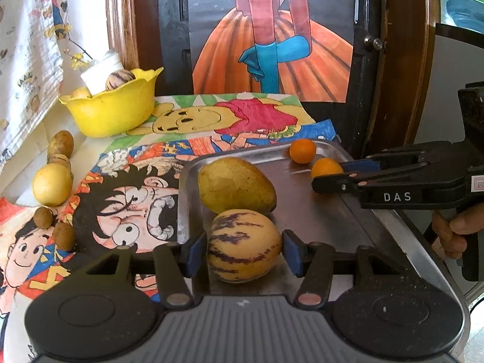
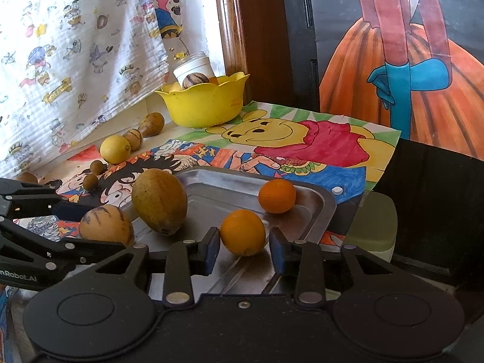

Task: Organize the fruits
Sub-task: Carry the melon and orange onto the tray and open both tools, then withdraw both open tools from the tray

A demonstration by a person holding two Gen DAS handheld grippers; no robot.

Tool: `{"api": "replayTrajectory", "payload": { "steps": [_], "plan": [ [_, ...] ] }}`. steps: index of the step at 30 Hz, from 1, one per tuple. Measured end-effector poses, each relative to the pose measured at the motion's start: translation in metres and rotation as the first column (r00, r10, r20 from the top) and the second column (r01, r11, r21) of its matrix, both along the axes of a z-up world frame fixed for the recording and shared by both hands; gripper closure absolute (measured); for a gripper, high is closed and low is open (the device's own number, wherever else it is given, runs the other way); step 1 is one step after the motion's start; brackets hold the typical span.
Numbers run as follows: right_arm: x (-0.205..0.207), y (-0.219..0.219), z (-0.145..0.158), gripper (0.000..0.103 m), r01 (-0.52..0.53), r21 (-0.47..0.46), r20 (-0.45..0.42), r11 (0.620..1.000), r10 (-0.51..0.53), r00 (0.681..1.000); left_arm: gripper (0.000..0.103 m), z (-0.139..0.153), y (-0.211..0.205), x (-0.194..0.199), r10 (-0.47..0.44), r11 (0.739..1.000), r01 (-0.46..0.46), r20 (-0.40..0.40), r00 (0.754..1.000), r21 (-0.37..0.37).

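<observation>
A steel tray (image 1: 187, 181) holds a mango (image 1: 236, 184), a purple-striped yellow melon (image 1: 244, 246) and two small oranges. My left gripper (image 1: 244, 252) stands open around the striped melon, which rests on the tray with a thin gap at each blue pad. In the right wrist view my right gripper (image 2: 245, 249) is open around the near orange (image 2: 243, 232), which sits on the tray apart from the right pad. The second orange (image 2: 276, 196) lies farther back by the tray's rim (image 2: 329, 208). From the left wrist view the right gripper (image 1: 332, 175) reaches in from the right, a hand behind it.
A yellow bowl (image 1: 112, 112) at the back left holds a striped fruit, a yellow fruit and a white cup. Left of the tray, on the cartoon drawings, lie a lemon (image 1: 52, 184), two small brown fruits (image 1: 63, 236) and brown oval fruits (image 1: 60, 145). A printed curtain hangs at left.
</observation>
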State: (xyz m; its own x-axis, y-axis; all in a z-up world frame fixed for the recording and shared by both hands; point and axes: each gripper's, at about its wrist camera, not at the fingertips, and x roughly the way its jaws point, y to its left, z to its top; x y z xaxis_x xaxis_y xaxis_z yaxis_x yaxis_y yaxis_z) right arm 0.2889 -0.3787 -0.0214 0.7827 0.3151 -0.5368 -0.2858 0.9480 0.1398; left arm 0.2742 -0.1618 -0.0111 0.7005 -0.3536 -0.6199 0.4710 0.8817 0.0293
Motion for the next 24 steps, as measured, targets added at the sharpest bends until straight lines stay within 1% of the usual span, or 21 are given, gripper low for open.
{"api": "replayTrajectory", "payload": {
  "steps": [5, 7, 9, 11, 13, 15, 16, 18, 19, 21, 24],
  "plan": [
    [-0.010, 0.000, 0.009, 0.059, 0.011, -0.007, 0.012, 1.000, -0.011, 1.000, 0.035, 0.010, 0.004, -0.009, 0.008, 1.000, -0.008, 0.020, 1.000, -0.011],
    [-0.016, 0.000, 0.016, 0.056, 0.015, -0.008, 0.022, 1.000, -0.015, 1.000, 0.031, 0.015, 0.007, -0.013, 0.015, 1.000, -0.015, 0.029, 0.999, -0.017],
    [-0.022, 0.000, 0.023, 0.050, 0.020, -0.010, 0.034, 1.000, -0.020, 0.999, 0.028, 0.020, 0.012, -0.019, 0.028, 0.999, -0.027, 0.041, 0.999, -0.024],
    [-0.030, 0.001, 0.032, 0.045, 0.023, -0.010, 0.050, 1.000, -0.023, 0.998, 0.022, 0.027, 0.018, -0.026, 0.048, 0.998, -0.046, 0.055, 0.997, -0.034],
    [-0.039, 0.002, 0.041, 0.038, 0.023, -0.008, 0.065, 1.000, -0.023, 0.998, 0.014, 0.034, 0.025, -0.032, 0.078, 0.996, -0.074, 0.069, 0.995, -0.051],
    [-0.048, 0.004, 0.048, 0.030, 0.020, -0.004, 0.077, 1.000, -0.020, 0.997, 0.008, 0.042, 0.033, -0.040, 0.115, 0.991, -0.109, 0.075, 0.991, -0.076],
    [-0.053, 0.005, 0.052, 0.028, 0.018, -0.004, 0.083, 1.000, -0.018, 0.996, 0.006, 0.046, 0.038, -0.044, 0.137, 0.987, -0.130, 0.076, 0.988, -0.095],
    [-0.064, 0.007, 0.059, 0.021, 0.016, -0.004, 0.093, 1.000, -0.016, 0.996, 0.001, 0.052, 0.046, -0.053, 0.166, 0.980, -0.155, 0.081, 0.983, -0.125],
    [-0.069, 0.008, 0.063, 0.019, 0.015, -0.003, 0.096, 1.000, -0.014, 0.995, 0.001, 0.055, 0.050, -0.058, 0.179, 0.977, -0.167, 0.086, 0.980, -0.136],
    [-0.081, 0.012, 0.069, 0.012, 0.006, -0.001, 0.103, 1.000, -0.006, 0.995, 0.001, 0.062, 0.057, -0.068, 0.201, 0.971, -0.184, 0.097, 0.975, -0.155],
    [-0.101, 0.018, 0.077, 0.005, -0.004, -0.006, 0.119, 1.000, 0.005, 0.993, 0.001, 0.069, 0.066, -0.085, 0.225, 0.964, -0.205, 0.110, 0.968, -0.166]
  ]
}}
